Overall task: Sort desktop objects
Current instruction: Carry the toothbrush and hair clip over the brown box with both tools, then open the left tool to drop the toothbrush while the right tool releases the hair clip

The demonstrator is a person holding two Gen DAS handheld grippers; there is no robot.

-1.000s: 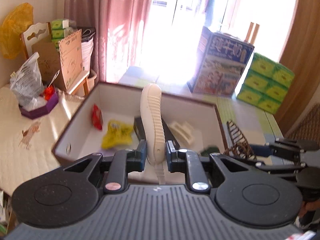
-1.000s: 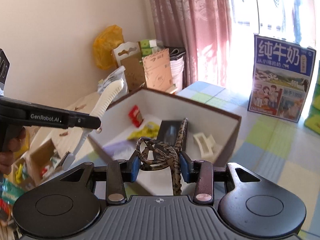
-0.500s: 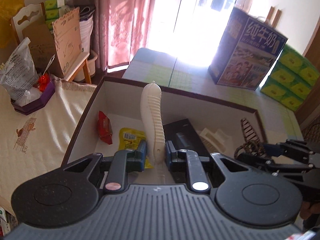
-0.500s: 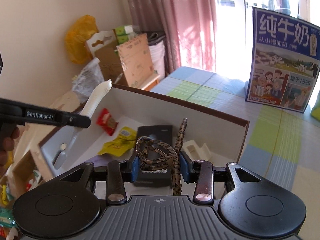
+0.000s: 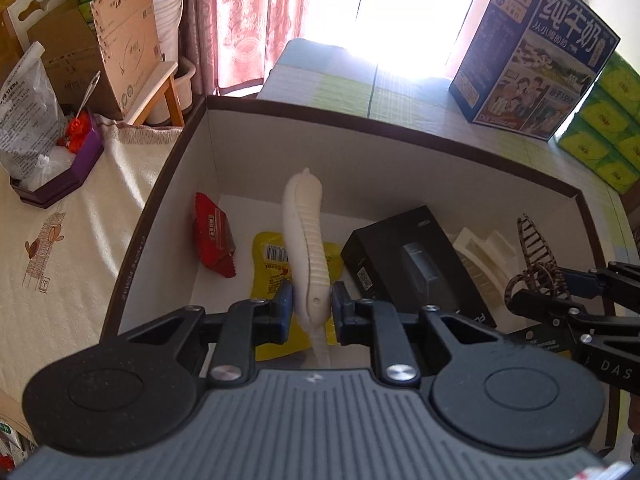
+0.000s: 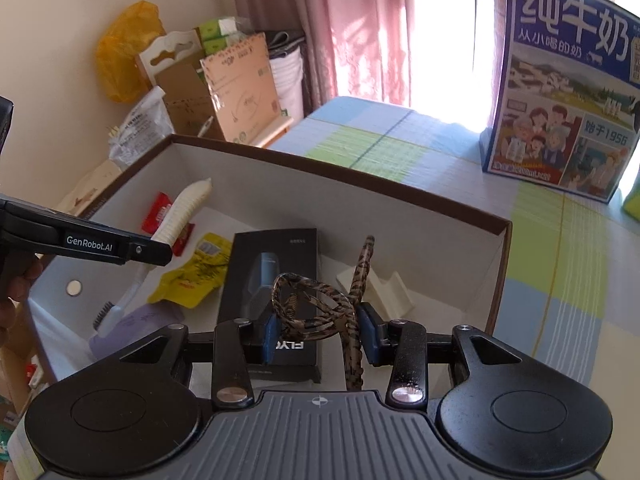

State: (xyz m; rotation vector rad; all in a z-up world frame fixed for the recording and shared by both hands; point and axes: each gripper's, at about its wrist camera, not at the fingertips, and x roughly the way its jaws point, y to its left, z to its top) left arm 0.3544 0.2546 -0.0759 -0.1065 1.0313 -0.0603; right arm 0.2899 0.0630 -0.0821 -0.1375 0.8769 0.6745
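Cream brush (image 5: 306, 248) is pinched in my left gripper (image 5: 311, 312), leopard-print hair clip (image 6: 320, 308) in my right gripper (image 6: 320, 338), both above the box (image 5: 360, 124) crowded with a black carton (image 6: 276, 280), yellow sachet (image 6: 196, 276), red packet (image 5: 212, 236).

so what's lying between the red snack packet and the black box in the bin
In the left wrist view, a yellow packet lies between the red snack packet and black box.

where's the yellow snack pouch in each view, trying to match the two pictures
Left wrist: the crinkled yellow snack pouch lies on the box floor at lower centre, partly behind the cream ribbed brush handle.
Right wrist: the pouch sits left of centre, beside the flat black product box.
Shared landmark: that black box, to the pouch's right in both.
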